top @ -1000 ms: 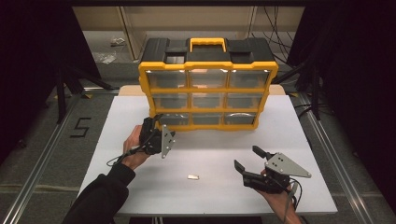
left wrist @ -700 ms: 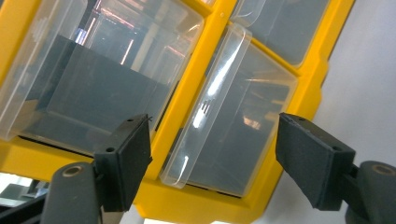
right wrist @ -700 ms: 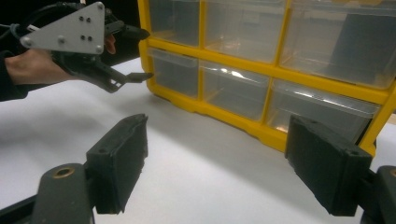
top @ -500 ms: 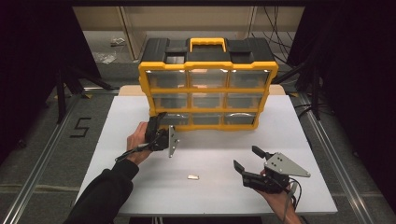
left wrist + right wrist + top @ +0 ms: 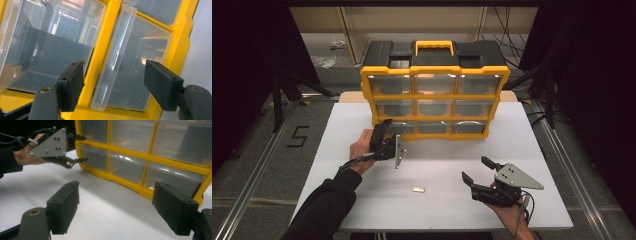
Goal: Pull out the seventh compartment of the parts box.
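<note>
A yellow organiser (image 5: 434,96) with clear drawers and a black top stands at the back of the white table (image 5: 532,150). My left gripper (image 5: 389,131) is at its bottom-left drawer (image 5: 130,75). The jaws have just been closing and stand open, with the drawer's clear front lip (image 5: 117,57) between them and no pad touching it. The right gripper view shows that left gripper (image 5: 83,148) at the same drawer (image 5: 93,155). My right gripper (image 5: 474,168) is held low over the table's front right, open, with nothing between its jaws.
A small pale metal piece (image 5: 418,189) lies on the table between the two hands. The organiser's yellow handle (image 5: 432,47) sits on top. Dark stands and cables flank the table on both sides.
My left gripper has moved right and down, closer to the organiser's bottom-left drawer. The right gripper has stayed where it was.
</note>
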Tool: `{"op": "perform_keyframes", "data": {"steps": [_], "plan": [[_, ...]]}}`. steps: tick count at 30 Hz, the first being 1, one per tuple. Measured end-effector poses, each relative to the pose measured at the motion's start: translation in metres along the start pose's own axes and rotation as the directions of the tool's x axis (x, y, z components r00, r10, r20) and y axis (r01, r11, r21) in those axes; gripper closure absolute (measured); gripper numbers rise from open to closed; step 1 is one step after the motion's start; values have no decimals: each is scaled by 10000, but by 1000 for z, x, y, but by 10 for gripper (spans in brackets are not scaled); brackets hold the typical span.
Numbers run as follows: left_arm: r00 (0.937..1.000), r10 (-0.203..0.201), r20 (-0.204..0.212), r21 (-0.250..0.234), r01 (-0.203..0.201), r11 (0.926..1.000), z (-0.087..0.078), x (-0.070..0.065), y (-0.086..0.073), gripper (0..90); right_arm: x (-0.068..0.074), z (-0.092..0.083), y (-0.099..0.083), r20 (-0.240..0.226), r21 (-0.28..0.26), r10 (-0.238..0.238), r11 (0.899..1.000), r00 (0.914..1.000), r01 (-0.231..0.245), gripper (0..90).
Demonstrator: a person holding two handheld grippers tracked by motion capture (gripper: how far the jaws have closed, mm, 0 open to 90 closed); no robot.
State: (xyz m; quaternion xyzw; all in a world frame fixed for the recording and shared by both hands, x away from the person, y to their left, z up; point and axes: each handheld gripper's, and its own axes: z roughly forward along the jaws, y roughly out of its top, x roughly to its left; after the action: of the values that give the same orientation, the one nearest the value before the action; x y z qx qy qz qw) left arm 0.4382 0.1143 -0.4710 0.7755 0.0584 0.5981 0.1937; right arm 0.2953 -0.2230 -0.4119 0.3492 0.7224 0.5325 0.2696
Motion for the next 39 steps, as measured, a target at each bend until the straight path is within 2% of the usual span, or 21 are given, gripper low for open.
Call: {"op": "perform_keyframes", "data": {"steps": [9,14,16,21,26,31,35,39], "plan": [[9995,247,-209,58,-245,9997,5,-2,-3,361,0,0,0,-22,17,-20,10000,10000,20,231],[9975,628,-330,74,-626,9980,7,-3,-1,381,0,0,0,-35,31,-27,10000,10000,27,233],[9975,561,-436,13,-561,9984,9,-3,0,383,0,0,0,-44,41,-18,10000,10000,18,234],[9951,850,-504,103,-846,9964,9,-4,1,396,0,-1,0,-52,41,-7,10000,10000,7,236],[9949,765,-653,149,-757,9970,11,-4,1,413,1,0,0,-76,56,-19,10000,10000,19,238],[9938,861,-703,240,-846,9961,12,-4,1,446,1,0,0,-89,95,-28,10000,10000,29,240],[9917,860,-955,344,-830,9960,13,-5,1,487,1,0,0,-88,131,-30,9999,10000,31,242],[9903,933,-1032,385,-897,9952,13,-5,2,525,0,0,0,-90,150,-19,9999,10000,20,242]]}}
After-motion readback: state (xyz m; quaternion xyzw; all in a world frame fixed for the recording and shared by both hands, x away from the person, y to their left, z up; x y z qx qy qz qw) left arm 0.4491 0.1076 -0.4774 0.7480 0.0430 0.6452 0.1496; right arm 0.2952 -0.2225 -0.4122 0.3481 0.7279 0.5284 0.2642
